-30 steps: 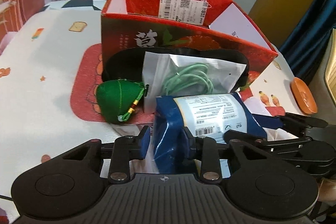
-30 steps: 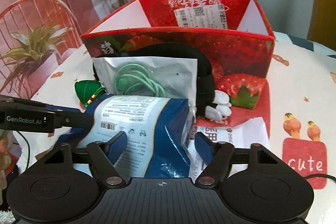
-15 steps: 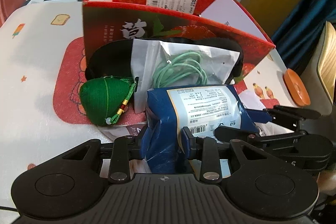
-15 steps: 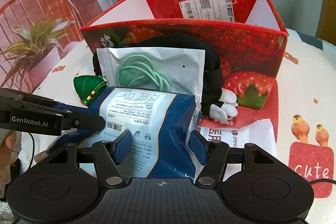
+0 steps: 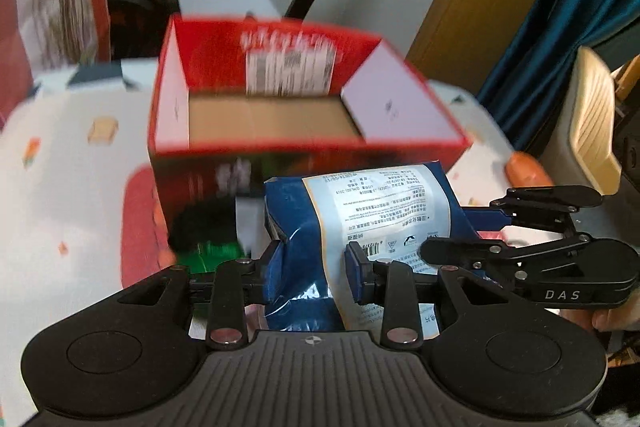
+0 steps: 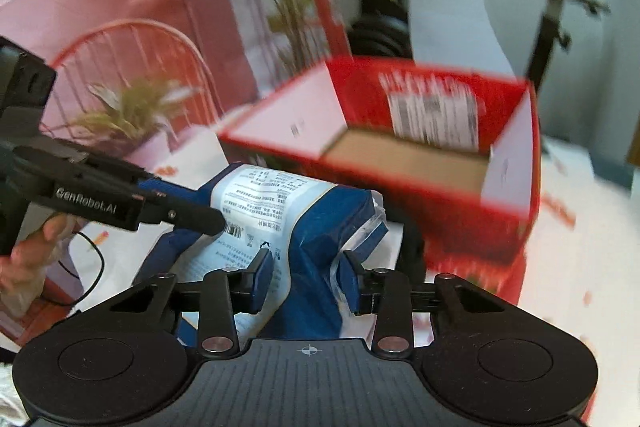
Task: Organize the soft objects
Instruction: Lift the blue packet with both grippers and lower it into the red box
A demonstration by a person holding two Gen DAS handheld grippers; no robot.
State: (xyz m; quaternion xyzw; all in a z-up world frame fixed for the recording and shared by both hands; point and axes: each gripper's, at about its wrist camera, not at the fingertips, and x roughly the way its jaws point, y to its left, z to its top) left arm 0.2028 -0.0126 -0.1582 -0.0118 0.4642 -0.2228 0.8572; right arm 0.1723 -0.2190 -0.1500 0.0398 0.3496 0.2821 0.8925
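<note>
The tabletop (image 5: 60, 187), covered by a printed white cloth, was cut off at the frame edges in both views, and its small prints were blurred beyond reading. The red box (image 5: 304, 147) stood open on it. Its brown floor (image 5: 272, 117) was seen bare, but the near wall hid the front part of the interior. The white label (image 5: 290, 69) on the far inner wall was smeared by motion and could not be read.

The blue packet (image 5: 360, 211) was held above the tabletop, just in front of the red box. Its lower end was hidden behind the gripper bodies. It was clamped at one side by the left hand-held gripper (image 5: 314, 267), narrowly open with both pads pressed on the wrapper. The right hand-held gripper (image 6: 308, 273) was closing on the other side, pads against the creased wrapper.

A black item (image 5: 204, 223) and a green item (image 5: 212, 253) were partly covered by the packet and too blurred to identify.
</note>
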